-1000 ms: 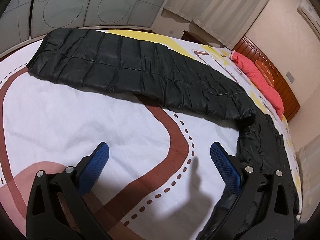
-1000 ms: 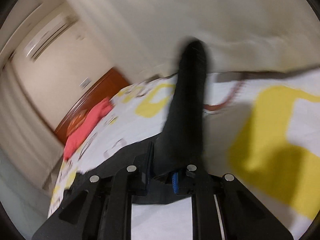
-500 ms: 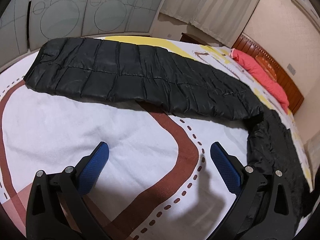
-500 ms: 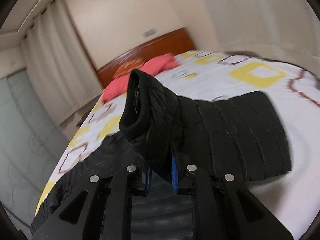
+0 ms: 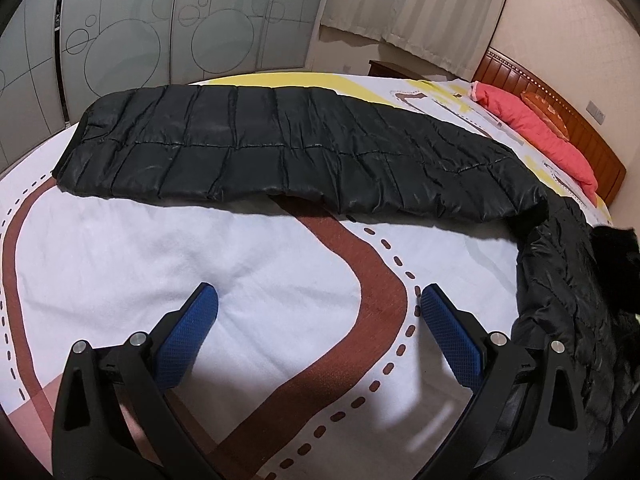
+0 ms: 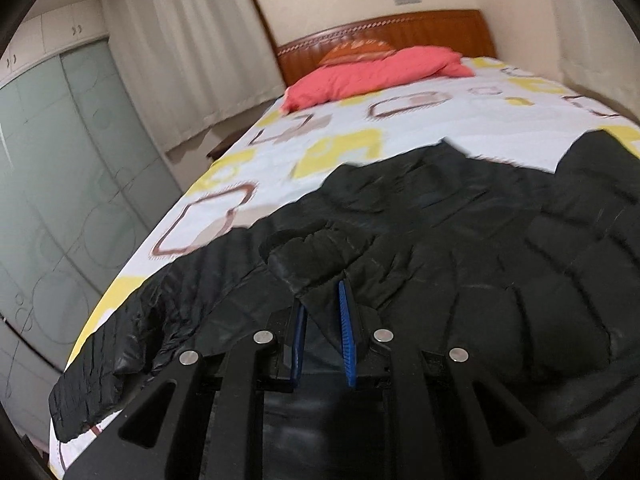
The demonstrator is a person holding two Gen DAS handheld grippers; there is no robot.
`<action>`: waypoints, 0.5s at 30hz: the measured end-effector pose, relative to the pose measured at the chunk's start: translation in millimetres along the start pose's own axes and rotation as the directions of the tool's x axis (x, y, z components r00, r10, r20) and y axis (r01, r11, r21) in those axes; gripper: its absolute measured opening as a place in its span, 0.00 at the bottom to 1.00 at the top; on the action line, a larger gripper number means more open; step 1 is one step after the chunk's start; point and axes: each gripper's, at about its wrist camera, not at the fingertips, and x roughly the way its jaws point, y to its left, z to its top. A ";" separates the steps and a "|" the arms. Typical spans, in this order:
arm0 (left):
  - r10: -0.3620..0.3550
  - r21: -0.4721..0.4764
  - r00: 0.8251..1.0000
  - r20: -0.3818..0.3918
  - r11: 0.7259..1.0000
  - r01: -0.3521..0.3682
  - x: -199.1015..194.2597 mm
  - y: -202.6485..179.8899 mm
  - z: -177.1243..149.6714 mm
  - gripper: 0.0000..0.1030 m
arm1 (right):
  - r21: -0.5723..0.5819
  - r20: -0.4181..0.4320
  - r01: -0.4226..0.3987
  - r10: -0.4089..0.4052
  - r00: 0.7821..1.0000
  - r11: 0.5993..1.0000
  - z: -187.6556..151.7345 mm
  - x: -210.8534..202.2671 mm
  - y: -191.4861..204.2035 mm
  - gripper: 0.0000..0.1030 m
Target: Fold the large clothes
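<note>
A long black quilted coat [image 5: 304,148] lies spread across the bed, its body running from the far left toward the right, with more of it bunched at the right edge [image 5: 560,304]. My left gripper [image 5: 316,308] is open and empty, low over the bare bedspread in front of the coat. In the right wrist view the coat [image 6: 500,248] fills the lower half. My right gripper [image 6: 322,296] is shut on the coat's sleeve cuff [image 6: 312,256], which lies over the coat's body.
The bedspread [image 5: 200,248] is white with brown and yellow shapes. A coral pink quilt [image 6: 372,72] lies by the wooden headboard [image 6: 400,28]. Frosted wardrobe doors [image 5: 160,32] and curtains [image 5: 412,0] stand beyond the bed.
My right gripper has carried the sleeve cuff from high in the air down onto the coat's body. My left gripper stays open and has shifted slightly over the bedspread.
</note>
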 end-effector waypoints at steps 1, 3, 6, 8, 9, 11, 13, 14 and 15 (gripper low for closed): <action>0.003 0.003 1.000 0.001 1.000 -0.003 0.5 -0.6 -0.6 0.98 | -0.005 -0.008 -0.012 0.012 1.000 1.000 -1.5 6.8 6.2 0.16; 0.007 0.006 1.000 0.001 1.000 -0.007 1.1 0.2 -0.8 0.98 | -0.026 -0.033 -0.048 0.047 0.998 0.999 -5.0 19.7 23.2 0.16; 0.004 0.005 1.000 0.003 1.000 -0.005 2.0 1.8 -0.4 0.98 | -0.066 -0.063 -0.076 0.072 0.995 0.995 -12.3 30.2 48.1 0.16; 0.006 0.006 1.000 0.003 1.000 -0.006 2.5 1.6 0.1 0.98 | -0.081 -0.095 -0.086 0.078 0.992 0.993 -18.4 39.2 58.3 0.19; 0.006 0.005 1.000 0.003 1.000 -0.006 2.4 2.1 -0.1 0.98 | -0.084 -0.125 -0.091 0.080 0.989 0.992 -21.9 46.2 63.0 0.19; 0.006 0.006 1.000 0.003 1.000 -0.006 2.4 2.2 -0.2 0.98 | -0.093 -0.180 -0.088 0.071 0.981 0.992 -29.3 55.7 67.7 0.38; 0.008 0.008 1.000 0.002 1.000 -0.008 2.9 2.3 0.0 0.98 | -0.112 -0.221 -0.107 0.081 0.972 0.988 -36.4 60.9 73.0 0.77; 0.009 0.009 1.000 0.002 1.000 -0.009 3.0 2.6 0.2 0.98 | -0.116 -0.215 -0.119 0.092 0.972 0.986 -38.5 57.9 75.0 0.79; 0.008 0.008 1.000 0.002 1.000 -0.008 3.1 2.9 0.4 0.98 | -0.125 -0.192 -0.133 0.107 0.975 0.983 -40.0 49.6 77.7 0.79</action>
